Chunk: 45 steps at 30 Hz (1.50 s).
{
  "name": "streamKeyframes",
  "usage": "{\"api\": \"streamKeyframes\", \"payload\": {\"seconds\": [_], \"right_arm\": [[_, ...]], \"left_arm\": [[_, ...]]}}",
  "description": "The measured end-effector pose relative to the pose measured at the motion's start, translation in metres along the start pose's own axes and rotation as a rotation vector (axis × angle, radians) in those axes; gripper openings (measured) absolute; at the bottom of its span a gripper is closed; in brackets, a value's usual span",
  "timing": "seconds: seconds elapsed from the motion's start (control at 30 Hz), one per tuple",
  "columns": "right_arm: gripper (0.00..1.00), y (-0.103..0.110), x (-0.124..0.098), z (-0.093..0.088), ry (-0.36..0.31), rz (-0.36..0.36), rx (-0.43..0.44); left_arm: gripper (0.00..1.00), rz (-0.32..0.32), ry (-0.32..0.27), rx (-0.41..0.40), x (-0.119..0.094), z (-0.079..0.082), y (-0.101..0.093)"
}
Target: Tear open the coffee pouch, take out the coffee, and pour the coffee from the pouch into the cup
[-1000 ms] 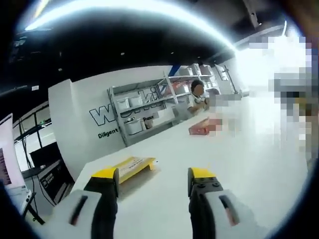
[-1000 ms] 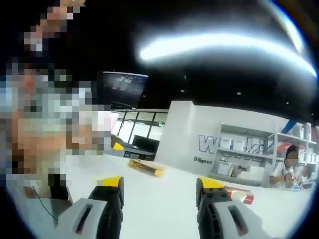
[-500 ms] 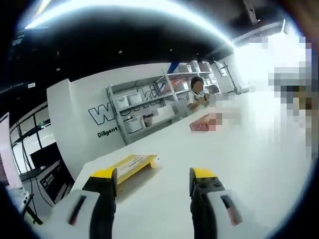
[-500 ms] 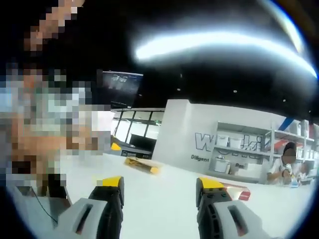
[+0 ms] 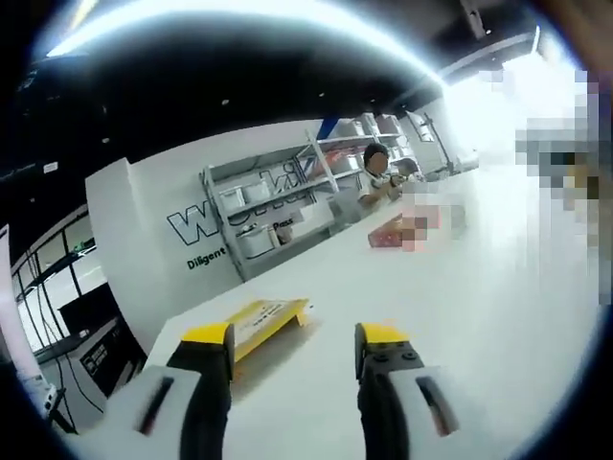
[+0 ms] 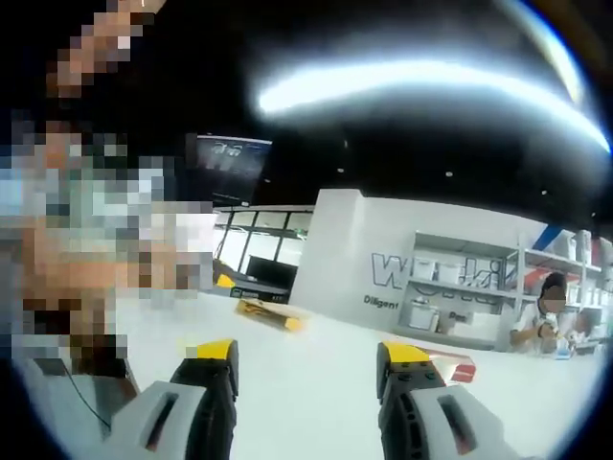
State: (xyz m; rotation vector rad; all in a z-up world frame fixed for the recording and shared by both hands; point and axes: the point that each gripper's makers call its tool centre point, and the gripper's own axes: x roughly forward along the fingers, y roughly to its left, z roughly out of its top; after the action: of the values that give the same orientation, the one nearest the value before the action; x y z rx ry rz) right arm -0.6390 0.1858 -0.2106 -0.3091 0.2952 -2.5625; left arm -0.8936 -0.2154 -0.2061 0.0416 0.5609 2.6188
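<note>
The left gripper [image 5: 292, 350] and right gripper [image 6: 308, 364] both hover over the white counter [image 5: 479, 316], jaws apart and holding nothing. A yellow pack [image 5: 261, 319] lies left of centre in the left gripper view, a red pack [image 5: 391, 233] toward the upper right. Neither can be identified as the coffee pouch, and no cup is visible. The risk is reaching for the wrong pack, since both cameras look level and far.
</note>
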Motion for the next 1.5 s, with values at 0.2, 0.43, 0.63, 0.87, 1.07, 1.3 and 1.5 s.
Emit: {"api": "streamKeyframes", "payload": {"seconds": [0.2,0.43,0.63,0.87,1.07,1.3,1.5], "right_arm": [[0.58,-0.002,-0.002,-0.004,0.006,-0.003,0.005],[0.58,-0.005,-0.002,0.000,-0.008,-0.011,0.008],[0.58,-0.004,-0.001,-0.003,-0.015,-0.016,0.024],[0.58,-0.005,-0.002,-0.005,-0.008,-0.016,0.026],[0.58,-0.005,-0.003,-0.001,-0.009,-0.015,0.012],[0.57,-0.004,-0.003,-0.003,0.003,-0.016,0.004],[0.57,-0.007,-0.003,-0.002,0.000,-0.022,0.010]], "left_arm": [[0.56,-0.006,0.020,0.024,0.009,-0.006,-0.004],[0.55,-0.003,0.068,0.025,0.020,-0.020,0.000],[0.54,0.008,0.072,0.018,0.021,-0.021,0.010],[0.49,0.016,0.075,0.031,0.025,-0.023,0.023],[0.47,0.004,0.084,0.021,0.035,-0.024,0.031],[0.47,-0.011,0.095,0.025,0.046,-0.029,0.025],[0.47,-0.015,0.106,0.035,0.057,-0.031,0.028]]}}
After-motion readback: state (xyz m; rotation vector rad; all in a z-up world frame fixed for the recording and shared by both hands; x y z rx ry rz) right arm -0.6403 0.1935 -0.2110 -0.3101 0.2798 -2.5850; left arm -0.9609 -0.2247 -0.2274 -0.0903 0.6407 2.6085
